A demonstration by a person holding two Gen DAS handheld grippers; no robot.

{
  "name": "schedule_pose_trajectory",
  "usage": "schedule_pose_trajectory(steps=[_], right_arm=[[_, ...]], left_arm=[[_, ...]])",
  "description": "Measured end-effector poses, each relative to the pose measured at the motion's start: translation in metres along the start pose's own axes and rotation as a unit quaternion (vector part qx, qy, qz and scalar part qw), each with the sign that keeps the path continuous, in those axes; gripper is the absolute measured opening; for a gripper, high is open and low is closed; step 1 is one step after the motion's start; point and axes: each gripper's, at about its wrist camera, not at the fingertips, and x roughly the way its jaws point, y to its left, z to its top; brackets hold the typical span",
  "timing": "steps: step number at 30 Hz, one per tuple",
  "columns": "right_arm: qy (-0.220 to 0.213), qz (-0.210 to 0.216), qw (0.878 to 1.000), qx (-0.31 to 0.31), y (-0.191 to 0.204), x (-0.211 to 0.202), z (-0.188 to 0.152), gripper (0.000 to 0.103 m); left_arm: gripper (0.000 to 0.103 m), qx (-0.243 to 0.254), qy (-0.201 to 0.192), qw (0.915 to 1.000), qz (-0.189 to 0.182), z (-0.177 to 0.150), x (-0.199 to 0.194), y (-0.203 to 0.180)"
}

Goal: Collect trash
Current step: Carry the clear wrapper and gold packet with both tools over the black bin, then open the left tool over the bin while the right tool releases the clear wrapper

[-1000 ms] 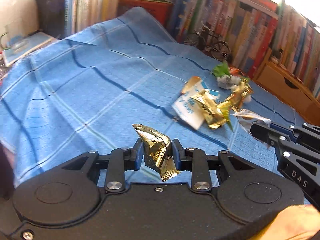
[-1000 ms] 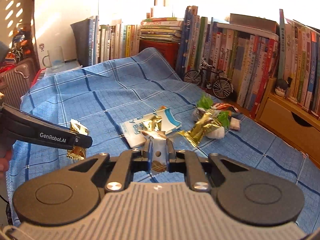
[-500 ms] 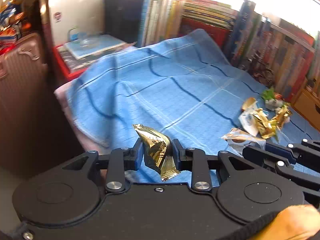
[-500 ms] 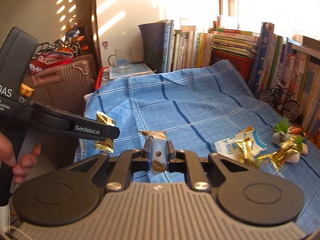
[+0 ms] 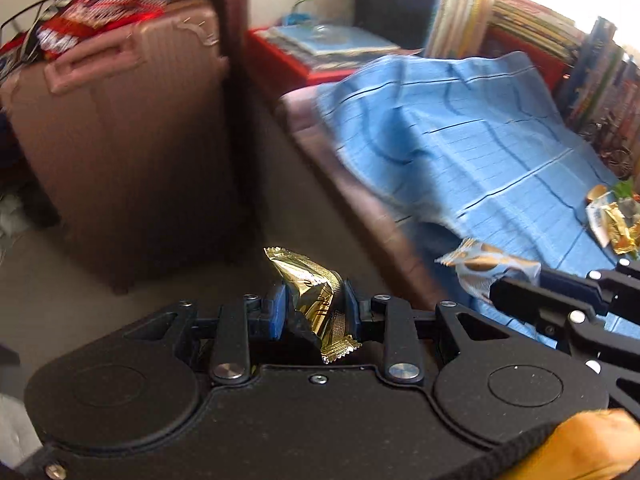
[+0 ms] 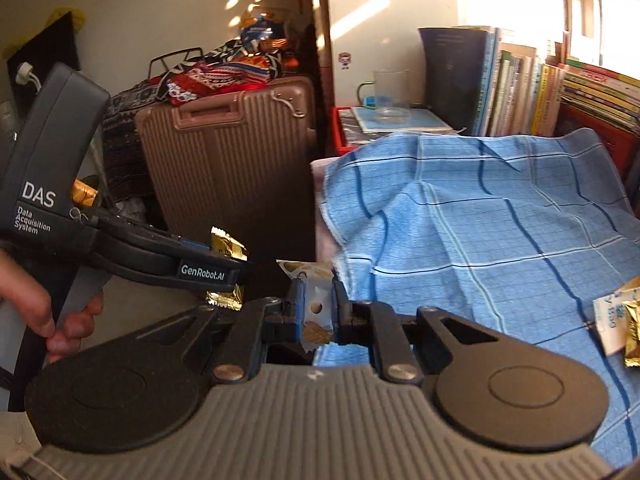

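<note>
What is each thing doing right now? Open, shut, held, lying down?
Left claw: shut on gold wrapper.
Right claw: shut on white wrapper.
Suitcase: upright, shut.
Glass mug: upright, looks empty.
Blue cloth: spread, rumpled.
Trash pile: lying on cloth.

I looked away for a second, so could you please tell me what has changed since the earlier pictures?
Both grippers swung away from the blue cloth toward the brown suitcase and floor. Unchanged: left gripper shut on the gold wrapper, right gripper shut on the pale wrapper; other trash still on the cloth.
</note>
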Motion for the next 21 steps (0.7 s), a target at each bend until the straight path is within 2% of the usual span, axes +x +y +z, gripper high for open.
schedule_pose_trajectory(steps=[3,10,15,21], right_arm=[[0.008,0.021,1.0,-0.012,0.016,0.009,0.002,0.018],[0.049,0.042,0.997,-0.038,0.045,0.035,-0.006,0.018],[0.07,0.043,0.996,-0.042,0.054,0.047,-0.012,0.018],[0.073,0.036,0.996,-0.044,0.058,0.058,-0.007,0.019]], left_arm=[[0.028,-0.01,0.009,0.9998,0.015,-0.013,-0.003,0.02],[0.029,-0.024,0.048,0.9983,0.023,-0.038,0.003,0.048],[0.029,-0.024,0.063,0.9975,0.022,-0.046,0.006,0.057],[0.03,-0.017,0.069,0.9974,0.016,-0.043,0.012,0.063]])
